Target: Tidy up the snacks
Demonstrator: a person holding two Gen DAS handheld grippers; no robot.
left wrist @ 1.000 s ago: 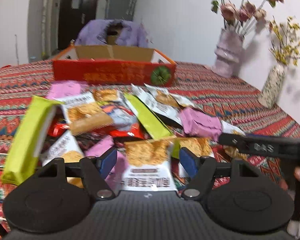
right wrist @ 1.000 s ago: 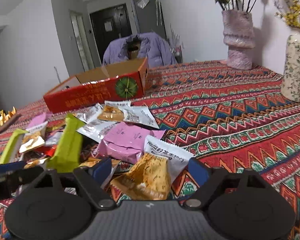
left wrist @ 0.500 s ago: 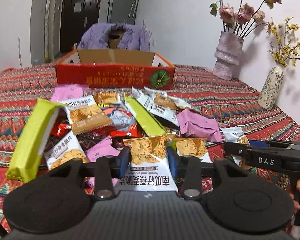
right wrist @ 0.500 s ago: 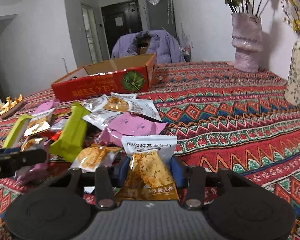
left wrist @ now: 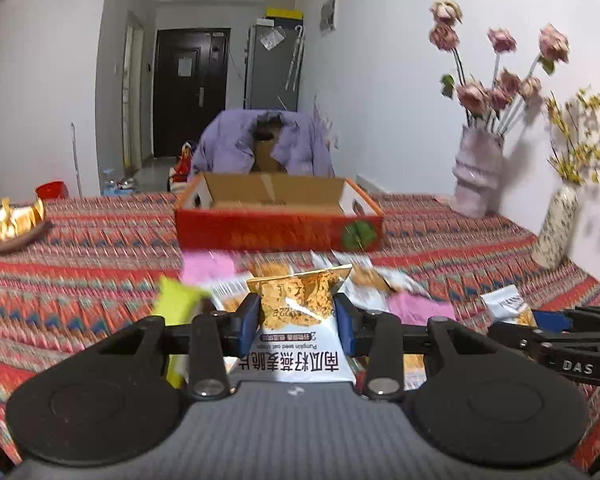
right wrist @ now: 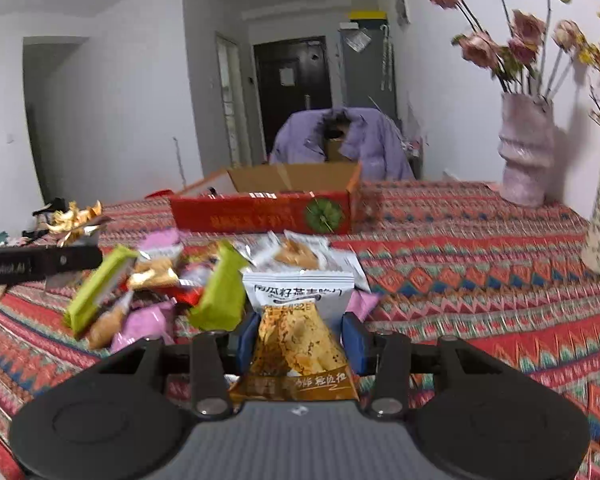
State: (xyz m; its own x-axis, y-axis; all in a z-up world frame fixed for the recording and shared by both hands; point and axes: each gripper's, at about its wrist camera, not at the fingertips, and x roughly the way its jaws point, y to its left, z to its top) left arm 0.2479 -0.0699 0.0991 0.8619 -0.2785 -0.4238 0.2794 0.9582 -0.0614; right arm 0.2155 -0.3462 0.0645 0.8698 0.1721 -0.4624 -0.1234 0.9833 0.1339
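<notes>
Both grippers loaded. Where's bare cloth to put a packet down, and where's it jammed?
Bare tablecloth runs from the snack pile right to the two vases. More lies left of the red box, toward the dish. The box floor looks bare. The pile in front of the box is crowded.

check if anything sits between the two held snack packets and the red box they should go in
Nothing solid blocks the way. The left gripper and right gripper each clamp a packet. Only the loose snack pile lies low on the tablecloth before the red box, whose top is open.
</notes>
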